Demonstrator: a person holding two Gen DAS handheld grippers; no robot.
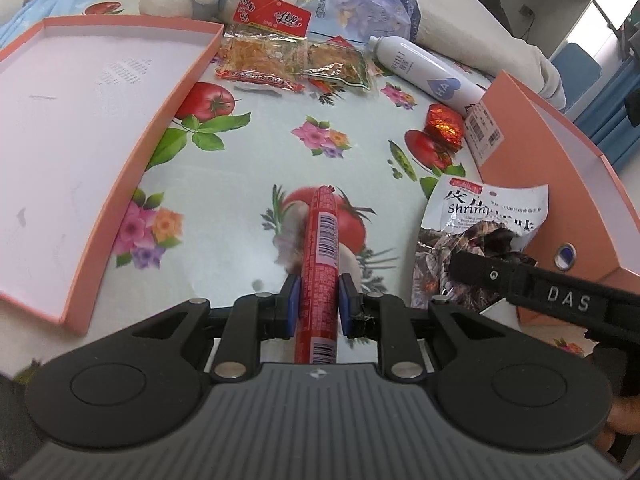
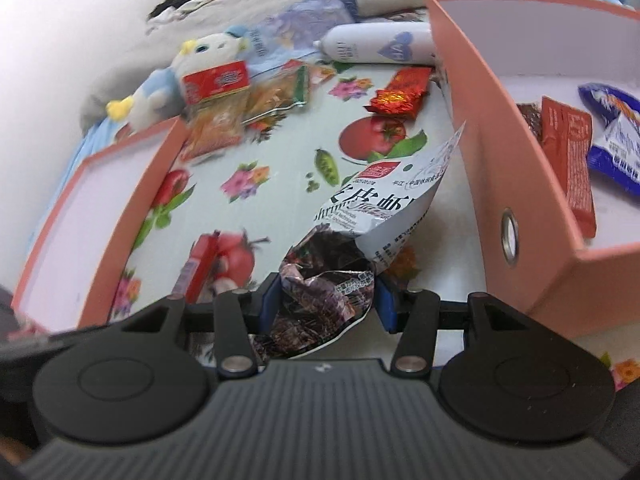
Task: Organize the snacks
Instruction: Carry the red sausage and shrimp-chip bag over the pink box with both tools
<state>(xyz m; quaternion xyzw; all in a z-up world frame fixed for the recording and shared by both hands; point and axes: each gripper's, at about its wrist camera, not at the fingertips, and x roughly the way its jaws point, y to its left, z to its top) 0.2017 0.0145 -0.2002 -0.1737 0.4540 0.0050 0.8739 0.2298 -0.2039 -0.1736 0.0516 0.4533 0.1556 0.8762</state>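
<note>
Above tablecloth (image 1: 248,152): L claw (image 1: 318,300) clamps sausage (image 1: 320,248), lengthwise away; R claw (image 2: 326,300) clamps shrimp bag (image 2: 360,232).

Floral tablecloth (image 1: 248,152) (snack packets (image 1: 264,60), pink boxes (image 1: 80,120))

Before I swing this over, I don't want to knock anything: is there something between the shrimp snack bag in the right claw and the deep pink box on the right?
Nothing visible lies between them. The crumpled white-and-dark shrimp snack bag is beside the tall pink cardboard box; only that box's near wall must be cleared.
</note>
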